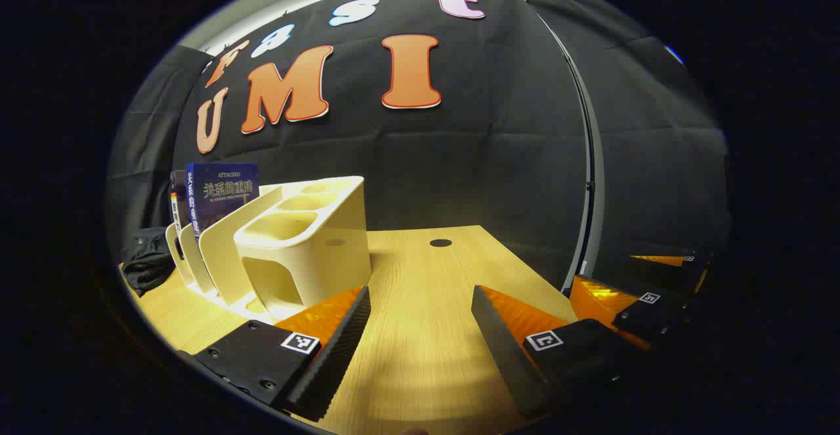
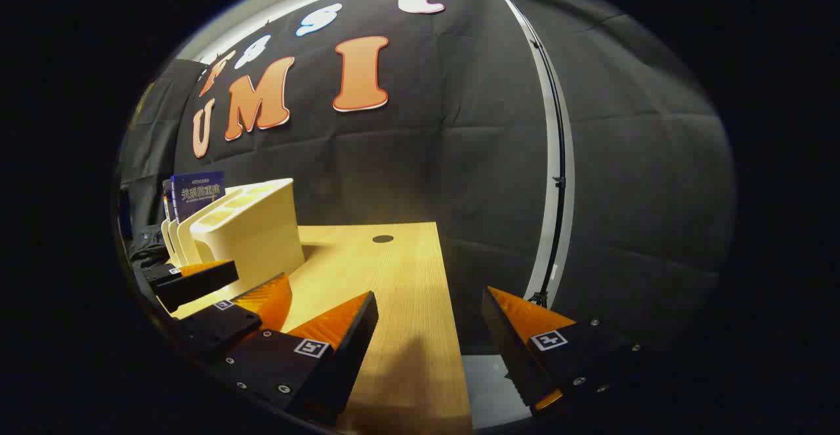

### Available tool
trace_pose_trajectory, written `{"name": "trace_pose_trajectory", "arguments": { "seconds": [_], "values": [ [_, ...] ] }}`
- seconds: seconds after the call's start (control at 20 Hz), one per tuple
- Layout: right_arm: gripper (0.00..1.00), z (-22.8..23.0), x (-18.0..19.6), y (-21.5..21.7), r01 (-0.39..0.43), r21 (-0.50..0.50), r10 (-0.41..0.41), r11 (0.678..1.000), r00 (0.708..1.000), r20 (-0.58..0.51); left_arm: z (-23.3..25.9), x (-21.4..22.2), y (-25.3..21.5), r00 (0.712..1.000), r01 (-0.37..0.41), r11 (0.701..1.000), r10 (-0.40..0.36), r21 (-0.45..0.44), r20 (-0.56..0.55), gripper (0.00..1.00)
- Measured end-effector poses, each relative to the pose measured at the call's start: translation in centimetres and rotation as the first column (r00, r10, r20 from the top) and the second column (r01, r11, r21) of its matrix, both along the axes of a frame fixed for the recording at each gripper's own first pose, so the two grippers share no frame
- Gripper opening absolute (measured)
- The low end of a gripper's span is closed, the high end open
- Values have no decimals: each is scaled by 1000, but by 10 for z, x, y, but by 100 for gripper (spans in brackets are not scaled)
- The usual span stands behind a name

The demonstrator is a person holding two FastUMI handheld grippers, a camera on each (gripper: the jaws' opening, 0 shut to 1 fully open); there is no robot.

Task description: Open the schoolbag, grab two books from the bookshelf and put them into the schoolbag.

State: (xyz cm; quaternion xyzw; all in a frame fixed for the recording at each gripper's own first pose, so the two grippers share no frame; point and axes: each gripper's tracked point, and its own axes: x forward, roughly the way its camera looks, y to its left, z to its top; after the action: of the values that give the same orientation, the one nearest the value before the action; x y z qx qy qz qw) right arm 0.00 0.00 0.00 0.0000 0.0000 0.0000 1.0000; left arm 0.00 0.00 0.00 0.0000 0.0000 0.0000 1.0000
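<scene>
A cream bookshelf (image 1: pixel 308 238) stands on the wooden table (image 1: pixel 426 330), to the left of and just ahead of my left gripper (image 1: pixel 420 297), which is open and holds nothing. Blue books (image 1: pixel 222 192) stand upright in its far slots. A black schoolbag (image 1: pixel 147 261) lies behind the shelf at the left edge, mostly hidden. My right gripper (image 2: pixel 430 298) is open and empty above the table's right edge; in the left gripper view it sits off to the right (image 1: pixel 607 271). In the right gripper view, the bookshelf (image 2: pixel 252 225), books (image 2: pixel 197 192) and left gripper (image 2: pixel 261 276) are on the left.
A dark round hole (image 1: pixel 440 243) sits in the tabletop near the back wall. The table's right edge (image 2: pixel 453 317) drops off beside a white vertical pole (image 2: pixel 558 179). Black cloth walls close the back and the right.
</scene>
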Motion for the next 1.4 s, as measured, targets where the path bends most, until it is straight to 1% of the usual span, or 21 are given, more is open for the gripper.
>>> {"name": "trace_pose_trajectory", "arguments": {
  "seconds": [0.2,0.4,0.5,0.55,0.7,0.8,1.0,1.05,1.1,1.2,1.3,1.35,1.4],
  "values": [
    [95,2,1,0,-1,-5,1,1000,1000,12,3,5,0,1000,-2,1000,2,2,14,98],
    [95,4,7,-2,2,14,-3,1000,1000,20,8,15,0,999,-5,1000,5,1,35,98],
    [95,6,12,-3,3,21,-3,1000,1000,24,17,22,-2,997,-2,1000,2,12,71,98],
    [95,9,17,-3,3,23,-4,1000,999,33,23,27,-3,995,3,1000,-5,17,95,100],
    [95,24,34,-4,13,24,-15,1000,997,82,32,43,-4,990,6,1000,-10,30,144,96],
    [95,35,47,-5,18,18,-20,1000,994,110,39,57,0,987,0,1000,-4,23,161,96],
    [95,67,60,-18,56,-30,-50,998,983,178,67,71,14,980,-23,1000,21,7,198,97],
    [95,75,60,-23,68,-33,-60,997,980,188,75,71,15,979,-18,1000,18,1,202,99],
    [95,82,60,-28,82,-38,-73,996,978,194,82,71,16,977,-17,1000,18,-7,212,96],
    [95,96,55,-39,115,-71,-98,991,973,208,98,68,20,976,-13,1000,14,-4,219,96],
    [95,112,44,-52,150,-119,-122,981,968,217,118,65,25,975,-8,1000,8,-1,224,96],
    [95,122,36,-58,165,-138,-132,977,966,222,130,61,30,974,-4,1000,8,-16,225,96],
    [94,134,26,-64,188,-160,-149,969,962,230,142,56,34,974,6,999,3,-40,225,99]
  ]
}}
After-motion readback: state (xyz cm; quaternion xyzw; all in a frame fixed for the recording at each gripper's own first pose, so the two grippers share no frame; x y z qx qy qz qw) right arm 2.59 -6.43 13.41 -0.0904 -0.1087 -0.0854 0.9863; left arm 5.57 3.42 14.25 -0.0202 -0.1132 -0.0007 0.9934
